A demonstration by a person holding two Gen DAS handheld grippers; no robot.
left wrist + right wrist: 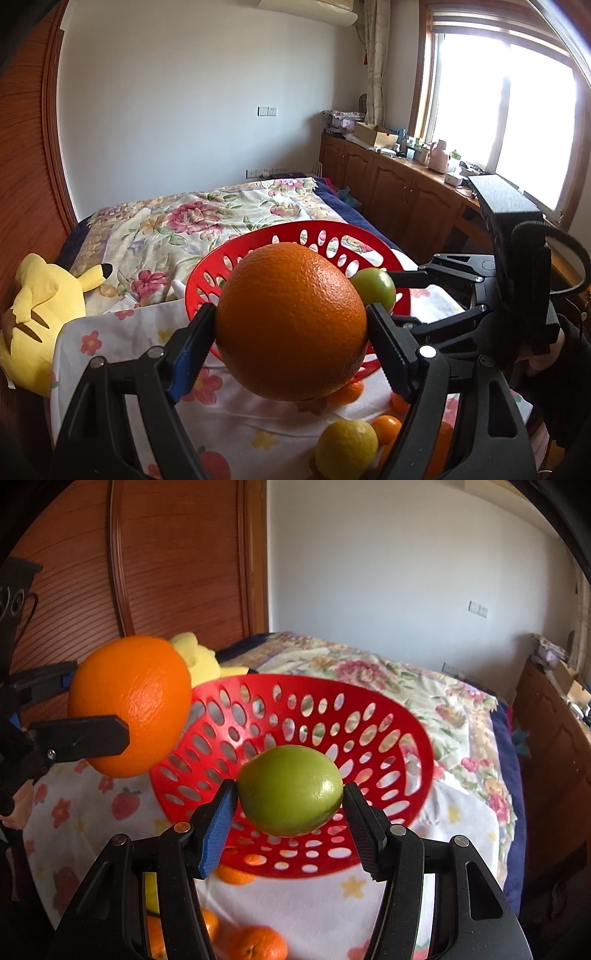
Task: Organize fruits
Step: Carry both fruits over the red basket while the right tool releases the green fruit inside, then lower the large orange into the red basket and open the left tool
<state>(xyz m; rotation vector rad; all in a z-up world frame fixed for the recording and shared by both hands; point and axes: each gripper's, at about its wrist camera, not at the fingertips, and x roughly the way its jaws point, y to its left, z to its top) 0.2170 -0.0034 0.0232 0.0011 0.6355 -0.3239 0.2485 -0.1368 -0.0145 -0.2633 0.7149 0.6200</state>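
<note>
While both fruits hang over the table, the left wrist view shows the left gripper [291,339] clamped on a large orange [291,325], squarely between its pads, before the red basket [258,243]. In the right wrist view, the right gripper [290,805] grips a green fruit [290,790] centred between its pads, above the basket's bowl. This looks like the carrying step; next, each needs lowering into the basket, then releasing.

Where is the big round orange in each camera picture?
Left wrist view: the big round orange fills the centre, clamped in the left gripper.
Right wrist view: the same orange sits at the left, in that gripper reaching in from the left edge.
Shared landmark: the red perforated plastic basket, behind the orange in both.
</note>
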